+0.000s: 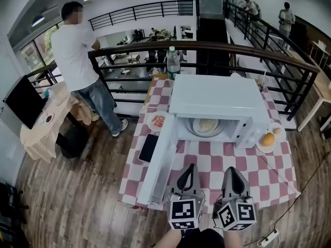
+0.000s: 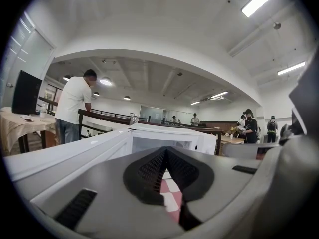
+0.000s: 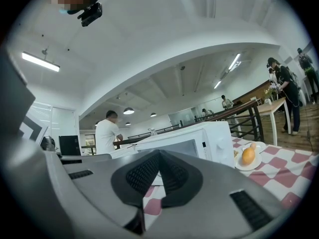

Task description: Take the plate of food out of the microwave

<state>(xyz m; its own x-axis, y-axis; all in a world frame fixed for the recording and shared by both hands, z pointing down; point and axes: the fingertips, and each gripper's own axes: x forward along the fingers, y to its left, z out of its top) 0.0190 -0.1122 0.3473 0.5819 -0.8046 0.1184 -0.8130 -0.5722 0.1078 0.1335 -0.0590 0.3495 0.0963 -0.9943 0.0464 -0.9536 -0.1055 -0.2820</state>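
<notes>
Jaws closed, empty on left hand-held gripper (image 1: 190,168), right hand-held gripper (image 1: 231,170); unopened, may shove pale round food plate (image 1: 206,126) deeper inside white microwave (image 1: 217,99).

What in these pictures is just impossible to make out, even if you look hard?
- Head view: what food lies on the plate inside the microwave; too small.
- Head view: the dark flat thing beside the open door, phone or tablet; too small.
- Left gripper view: the plate; the left hand-held gripper hides the microwave's floor.
- Head view: the bottle label; too small.
</notes>
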